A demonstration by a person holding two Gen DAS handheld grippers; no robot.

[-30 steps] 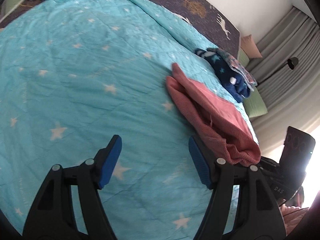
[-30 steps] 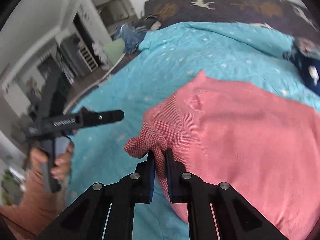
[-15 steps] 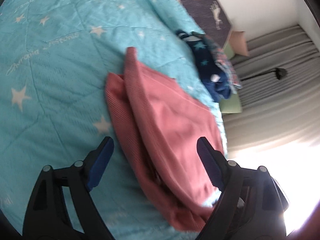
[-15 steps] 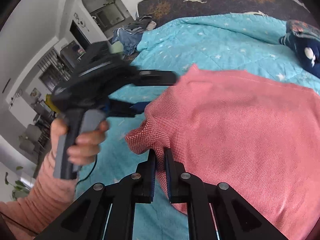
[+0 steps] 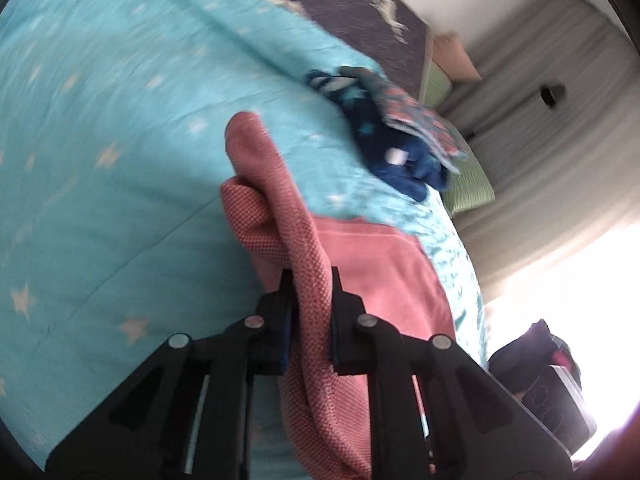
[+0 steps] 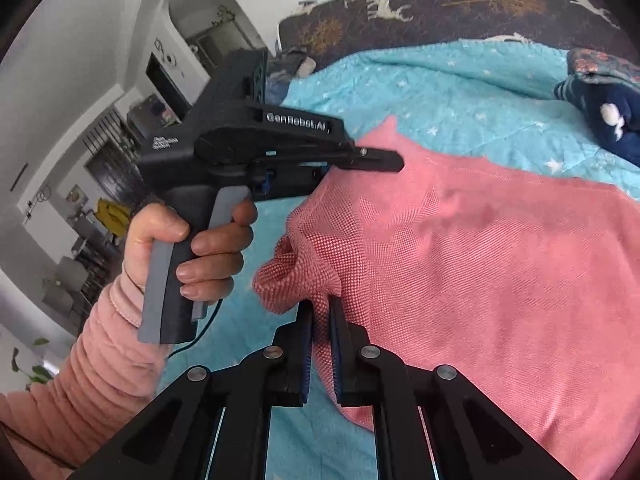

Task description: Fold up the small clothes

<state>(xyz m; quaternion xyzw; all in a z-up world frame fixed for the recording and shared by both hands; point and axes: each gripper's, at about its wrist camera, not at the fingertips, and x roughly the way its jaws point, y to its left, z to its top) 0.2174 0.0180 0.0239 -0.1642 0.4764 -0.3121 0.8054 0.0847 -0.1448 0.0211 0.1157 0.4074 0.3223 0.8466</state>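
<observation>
A pink knitted garment (image 6: 480, 260) lies spread on the turquoise star-patterned quilt (image 6: 440, 84). My right gripper (image 6: 320, 308) is shut on a bunched near corner of it. In the left wrist view my left gripper (image 5: 311, 276) has its jaws closing on a rolled fold along the pink garment's (image 5: 372, 264) left edge, and the pads press the cloth. From the right wrist view the left gripper (image 6: 380, 160) reaches in from the left over the garment's far edge, held by a hand (image 6: 200, 240) in a pink sleeve.
A pile of folded dark blue and patterned clothes (image 5: 392, 140) sits on the quilt beyond the garment, also at the right edge as clothes (image 6: 604, 108). A dark deer-print blanket (image 6: 460, 12) covers the bed's head. Curtains (image 5: 560, 160) and a bright window lie to the right.
My left gripper swung from over the bare quilt to the pink garment and closed on its rolled edge. My right gripper stayed shut on the corner, barely moving.
</observation>
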